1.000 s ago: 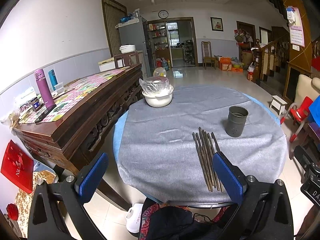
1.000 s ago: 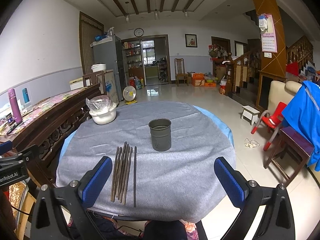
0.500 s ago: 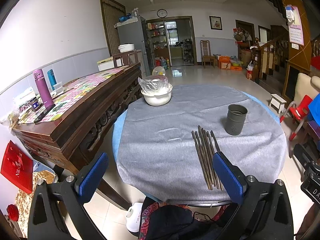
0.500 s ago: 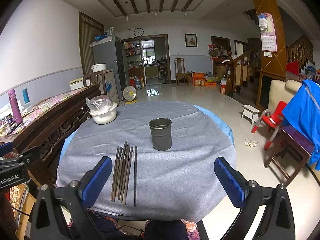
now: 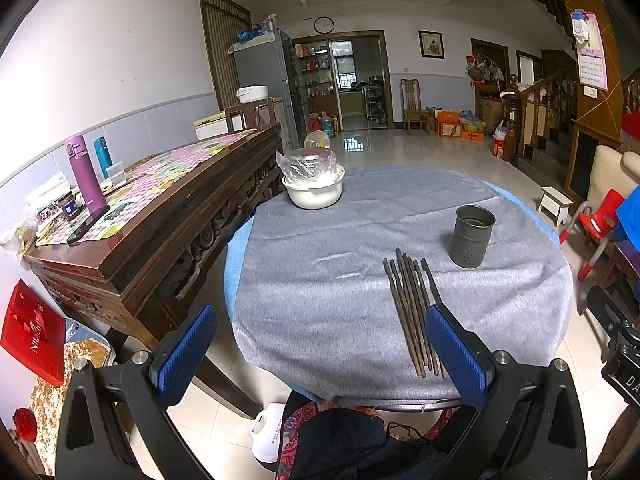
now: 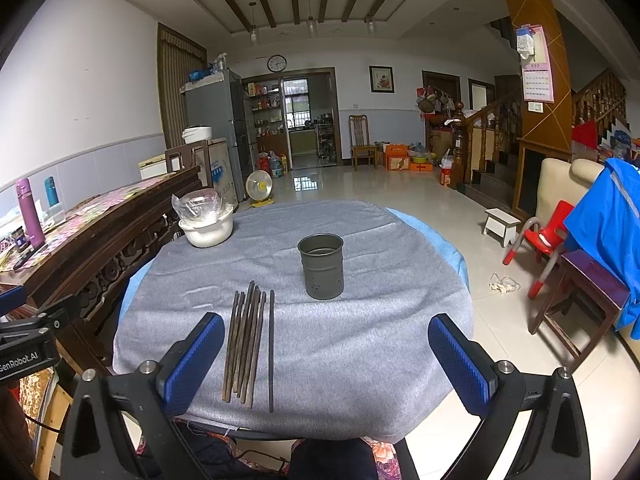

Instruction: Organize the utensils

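— While the chopsticks [image 6: 249, 346] are lying in a loose bundle on the grey cloth [image 6: 360, 344] toward the near edge of the round table [image 6: 448, 236], with one stick a little apart on the holder's side, which step would you say is in hand?

— The very first, by my reading. Nothing is being held. The metal holder [image 6: 321, 266] is standing upright and looks empty, just beyond the far tips of the sticks and a bit to the right, nearer the table's middle.

— And the grippers?

— Both are hanging over the near edge with fingers spread wide. The right gripper [image 6: 326, 354] is framing the bundle and the holder between its blue pads. The left gripper [image 5: 320, 346] is sitting further left, with the sticks [image 5: 412, 312] passing by its right pad and the holder [image 5: 472, 236] beyond.

— So the next move is calling for what?

— Probably lowering one gripper onto the sticks and pinching across them near their middle. They are thin and lying flat, so slipping is the risk. The white covered bowl [image 6: 206, 228] near the far left edge is staying out of the way.
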The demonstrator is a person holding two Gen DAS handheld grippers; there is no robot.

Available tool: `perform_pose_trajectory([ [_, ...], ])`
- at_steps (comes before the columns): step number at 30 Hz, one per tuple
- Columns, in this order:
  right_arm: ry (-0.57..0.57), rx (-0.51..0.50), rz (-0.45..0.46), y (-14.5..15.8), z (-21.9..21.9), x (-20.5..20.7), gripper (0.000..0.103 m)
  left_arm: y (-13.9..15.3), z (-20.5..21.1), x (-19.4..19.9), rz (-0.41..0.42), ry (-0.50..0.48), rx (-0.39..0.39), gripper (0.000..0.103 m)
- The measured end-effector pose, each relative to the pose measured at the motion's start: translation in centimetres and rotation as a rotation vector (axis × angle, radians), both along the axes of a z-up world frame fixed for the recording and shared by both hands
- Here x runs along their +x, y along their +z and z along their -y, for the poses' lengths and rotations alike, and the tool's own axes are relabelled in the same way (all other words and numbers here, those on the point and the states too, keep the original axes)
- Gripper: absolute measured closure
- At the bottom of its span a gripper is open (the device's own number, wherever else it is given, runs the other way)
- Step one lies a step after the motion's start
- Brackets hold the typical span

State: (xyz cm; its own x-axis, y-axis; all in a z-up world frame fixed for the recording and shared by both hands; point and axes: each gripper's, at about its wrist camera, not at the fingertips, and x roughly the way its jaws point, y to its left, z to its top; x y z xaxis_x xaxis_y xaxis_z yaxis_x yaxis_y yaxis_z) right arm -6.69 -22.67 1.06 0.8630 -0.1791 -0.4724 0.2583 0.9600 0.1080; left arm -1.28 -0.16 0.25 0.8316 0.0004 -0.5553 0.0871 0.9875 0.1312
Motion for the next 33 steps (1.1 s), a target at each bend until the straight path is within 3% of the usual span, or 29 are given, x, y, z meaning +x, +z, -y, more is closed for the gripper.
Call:
perform_pose_trajectory([
  [14, 0.026, 0.02, -0.052, -1.3, -0.2, 2.1, 0.0, -1.4, 0.1, 1.3, -0.038, 0.007, -0.001, 0.0],
  [18, 0.056, 0.047, -0.1, -2.3, 0.4, 4.1, 0.0, -2.3, 0.3, 2.9, -0.088, 0.005, -0.006, 0.0],
  [20, 0.086, 0.089, -0.147, -3.1, 1.2, 5.7, 0.0, -3.1, 0.3, 4.6, -0.138, -0.007, -0.022, 0.0],
  [25, 0.176, 0.26, -0.284, -6.4, 3.8, 11.9, 0.0, -7.0, -0.3, 11.7, -0.392, -0.064, -0.153, 0.0],
  [27, 0.2, 0.331, -0.316, -8.0, 4.5, 14.9, 0.002, -9.3, -0.2, 15.0, -0.476, -0.064, -0.172, 0.0],
  [29, 0.225, 0.352, -0.35, -9.5, 4.4, 18.0, 0.014, -10.7, 0.1, 16.9, -0.518, -0.075, -0.183, 0.004],
  [31, 0.244, 0.348, -0.402, -11.0, 4.1, 20.6, 0.051, -12.4, 0.6, 19.2, -0.575, -0.077, -0.186, 0.015],
  [33, 0.281, 0.378, -0.458, -12.9, 3.4, 23.3, 0.065, -13.8, 1.0, 21.0, -0.625, -0.097, -0.209, 0.028],
])
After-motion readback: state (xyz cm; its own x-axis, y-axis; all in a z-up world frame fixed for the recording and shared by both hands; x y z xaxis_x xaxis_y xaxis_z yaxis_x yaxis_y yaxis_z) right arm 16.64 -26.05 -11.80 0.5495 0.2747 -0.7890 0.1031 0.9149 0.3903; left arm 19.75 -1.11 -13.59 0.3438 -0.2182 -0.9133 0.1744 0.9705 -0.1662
